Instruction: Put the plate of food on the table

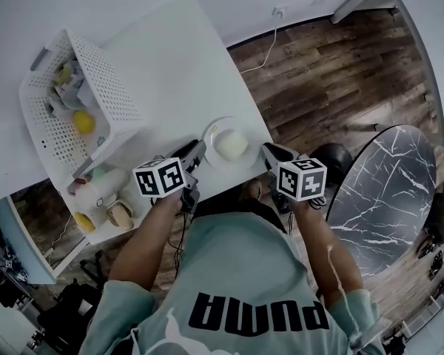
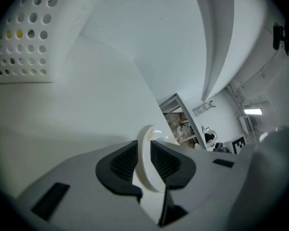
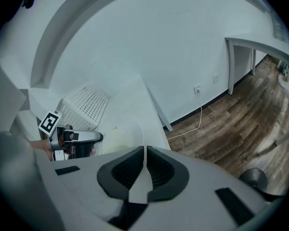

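At the near corner of the surface point(image 1: 170, 58) | plate point(image 1: 211, 133) of pale food point(image 1: 232, 146), touching down or not—unclear | left tool point(image 1: 194, 152) and right tool point(image 1: 271, 152) each pinch an opposite rim | risk: thin rim grips, edge close by—uneven release could tip the food off.

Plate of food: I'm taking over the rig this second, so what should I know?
Left gripper: shut on the plate, left rim.
Right gripper: shut on its right rim.
Plate with pale food sits at the table near edge, beside the basket.
Done: plate is over the table.
Left: confirm it rests flat (cannot tell), then open both grippers.
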The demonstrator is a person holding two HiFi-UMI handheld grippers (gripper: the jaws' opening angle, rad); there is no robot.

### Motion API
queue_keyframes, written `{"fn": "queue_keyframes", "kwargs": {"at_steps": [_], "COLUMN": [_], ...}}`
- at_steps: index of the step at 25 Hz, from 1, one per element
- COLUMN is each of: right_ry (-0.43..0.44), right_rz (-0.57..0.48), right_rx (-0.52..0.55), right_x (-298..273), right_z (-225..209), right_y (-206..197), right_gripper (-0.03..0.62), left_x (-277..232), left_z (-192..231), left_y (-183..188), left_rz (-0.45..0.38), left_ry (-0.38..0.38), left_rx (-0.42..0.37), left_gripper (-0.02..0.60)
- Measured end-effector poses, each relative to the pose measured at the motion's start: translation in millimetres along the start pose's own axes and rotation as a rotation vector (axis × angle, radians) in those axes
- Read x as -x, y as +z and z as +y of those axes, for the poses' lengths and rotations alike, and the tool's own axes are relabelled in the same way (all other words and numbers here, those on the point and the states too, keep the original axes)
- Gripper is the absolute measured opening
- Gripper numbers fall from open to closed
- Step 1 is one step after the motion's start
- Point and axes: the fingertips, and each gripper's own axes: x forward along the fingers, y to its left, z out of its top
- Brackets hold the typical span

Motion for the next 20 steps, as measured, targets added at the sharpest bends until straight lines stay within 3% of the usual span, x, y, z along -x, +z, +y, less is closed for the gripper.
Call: {"fn": "queue_keyframes", "kwargs": {"at_steps": [10, 20], "right_ry": [0.043, 0.032], "right_rz": [0.008, -0.023], "right_rx": [-0.081, -0.164], "right_x": [-5.7, -3.6], "right_z": [1.6, -2.6], "right_y": [0.1, -3.5], "right_gripper": [0.009, 0.032], "left_x": [-11.2, -20.1], "left_z": [2.1, -6.8], "left_y": [-3.8, -5.1], "left_rz": [0.049, 0.081], "left_ry": [-0.022, -0.061], "left_rx": [0.004, 0.012], "left_gripper": [0.084, 0.084]}}
